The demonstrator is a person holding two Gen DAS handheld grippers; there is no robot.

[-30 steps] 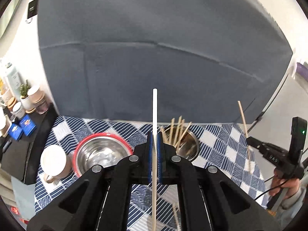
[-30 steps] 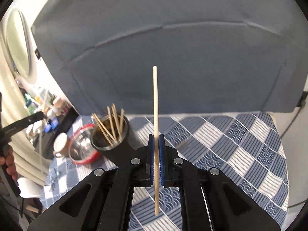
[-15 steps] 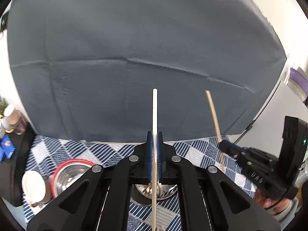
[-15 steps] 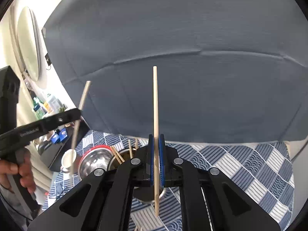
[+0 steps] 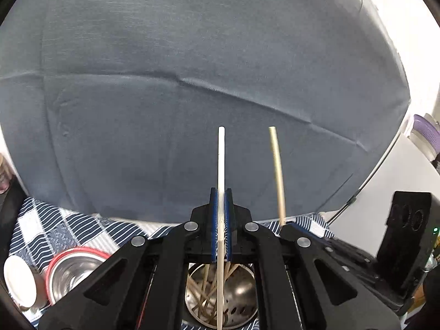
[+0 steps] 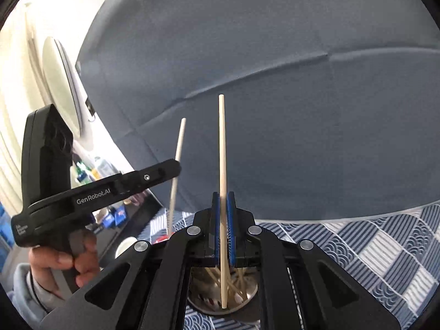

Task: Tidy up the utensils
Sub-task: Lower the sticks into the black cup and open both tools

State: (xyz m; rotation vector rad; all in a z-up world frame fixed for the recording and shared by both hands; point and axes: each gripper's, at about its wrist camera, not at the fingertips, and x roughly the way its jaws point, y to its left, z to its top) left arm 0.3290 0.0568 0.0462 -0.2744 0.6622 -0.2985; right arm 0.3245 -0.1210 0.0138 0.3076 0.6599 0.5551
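My left gripper (image 5: 220, 192) is shut on a pale chopstick (image 5: 221, 162) held upright, its lower end over the metal utensil holder (image 5: 242, 299), which holds several chopsticks. My right gripper (image 6: 223, 195) is shut on a wooden chopstick (image 6: 222, 148), also upright, its lower tip just above the same holder (image 6: 247, 297). In the left wrist view the right gripper (image 5: 286, 224) shows close on the right with its chopstick (image 5: 277, 170). In the right wrist view the left gripper (image 6: 176, 165) shows at left with its chopstick (image 6: 176, 162).
A red-rimmed steel bowl (image 5: 71, 269) and a white cup (image 5: 18, 280) stand left of the holder on the blue patterned tablecloth (image 6: 371, 247). A grey fabric backdrop (image 5: 192, 82) rises behind the table. Small items crowd a dark shelf (image 6: 115, 214) at far left.
Both grippers have come together over the holder and lowered, so the holder now sits directly beneath both chopsticks. Both stay shut on their chopsticks.
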